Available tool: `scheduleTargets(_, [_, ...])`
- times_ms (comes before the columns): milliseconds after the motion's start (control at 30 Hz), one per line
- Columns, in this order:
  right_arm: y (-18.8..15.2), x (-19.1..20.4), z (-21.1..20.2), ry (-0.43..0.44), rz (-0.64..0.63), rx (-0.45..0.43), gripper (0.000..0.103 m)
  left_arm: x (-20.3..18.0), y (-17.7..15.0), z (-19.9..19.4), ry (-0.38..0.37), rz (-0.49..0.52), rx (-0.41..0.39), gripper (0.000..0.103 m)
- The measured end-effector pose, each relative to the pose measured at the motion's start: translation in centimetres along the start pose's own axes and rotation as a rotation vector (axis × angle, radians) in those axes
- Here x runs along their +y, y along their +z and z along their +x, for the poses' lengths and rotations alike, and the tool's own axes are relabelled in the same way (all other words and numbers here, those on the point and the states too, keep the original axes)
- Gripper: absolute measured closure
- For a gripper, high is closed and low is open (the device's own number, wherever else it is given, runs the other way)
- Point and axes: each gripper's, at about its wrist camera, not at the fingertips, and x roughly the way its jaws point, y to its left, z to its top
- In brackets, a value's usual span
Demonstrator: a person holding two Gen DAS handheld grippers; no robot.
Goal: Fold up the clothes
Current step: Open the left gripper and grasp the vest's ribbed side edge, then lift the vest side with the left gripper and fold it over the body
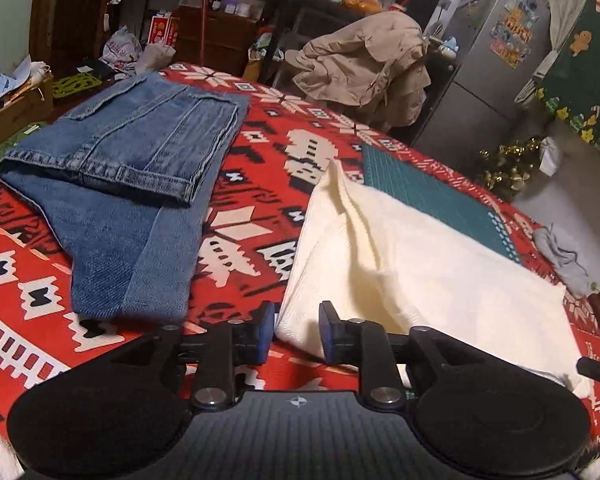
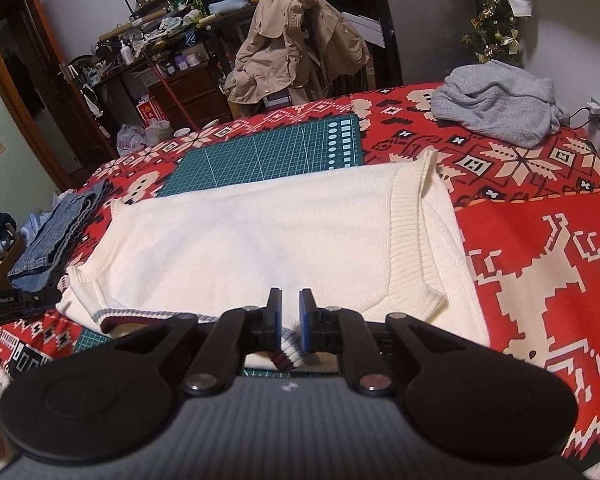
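Note:
A cream knit sweater (image 2: 260,240) lies flat across the red patterned blanket (image 2: 540,260), its ribbed collar to the right and its striped hem nearest me. My right gripper (image 2: 291,320) is shut on that near hem, which lifts slightly off the table. In the left wrist view the same sweater (image 1: 420,264) lies ahead and to the right. My left gripper (image 1: 297,330) is open, its fingers either side of the sweater's near left corner, and whether they touch it I cannot tell. Folded blue jeans (image 1: 132,168) lie to the left.
A green cutting mat (image 2: 268,152) sits under the sweater's far edge. A crumpled grey sweater (image 2: 496,108) lies at the far right of the table. Beyond the table a beige coat (image 2: 296,40) hangs over a chair, with cluttered shelves and a fridge (image 1: 496,60) behind.

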Motion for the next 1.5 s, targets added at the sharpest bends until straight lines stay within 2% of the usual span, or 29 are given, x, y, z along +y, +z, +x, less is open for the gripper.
scheduleTargets(200, [0.1,-0.3,-0.5,-0.022,-0.003,0.004,0.093,-1.0,-0.6,0.7,0.014,0.044,-0.013,0.075])
scheduleTargets(400, [0.1,-0.4,-0.6,-0.031,-0.010,0.010,0.093,-1.1,-0.9,0.9,0.011,0.044,-0.026,0.081])
scheduleTargets(500, [0.1,-0.4,-0.6,-0.032,-0.014,0.012,0.093,-0.8,-0.9,1.0,0.009,0.023,-0.033,0.093])
scheduleTargets(600, [0.3,-0.3,-0.6,-0.027,-0.016,0.011,0.093,-0.6,-0.8,0.7,-0.009,0.008,-0.050,0.096])
scheduleTargets(700, [0.4,-0.3,-0.8,-0.024,-0.014,0.005,0.093,-1.8,-0.4,-0.5,-0.017,0.069,-0.099,0.097])
scheduleTargets(833, [0.5,-0.3,-1.1,-0.020,-0.009,-0.003,0.093,-3.4,0.9,-2.0,-0.095,0.097,-0.151,0.097])
scheduleTargets(1033, [0.7,-0.3,-1.5,-0.012,-0.002,-0.017,0.093,-8.0,2.7,-3.9,-0.219,0.208,-0.210,0.097])
scheduleTargets(1167, [0.7,-0.2,-2.2,-0.002,-0.002,-0.033,0.093,-11.3,2.7,-3.6,-0.329,0.236,-0.188,0.098])
scheduleTargets(1333, [0.7,-0.4,-3.0,0.009,0.006,-0.050,0.093,-15.7,0.6,-2.3,-0.424,0.330,-0.127,0.098])
scheduleTargets(1500, [0.3,-0.8,-3.5,0.013,0.027,-0.056,0.093,-18.6,-2.9,0.9,-0.444,0.425,-0.008,0.098])
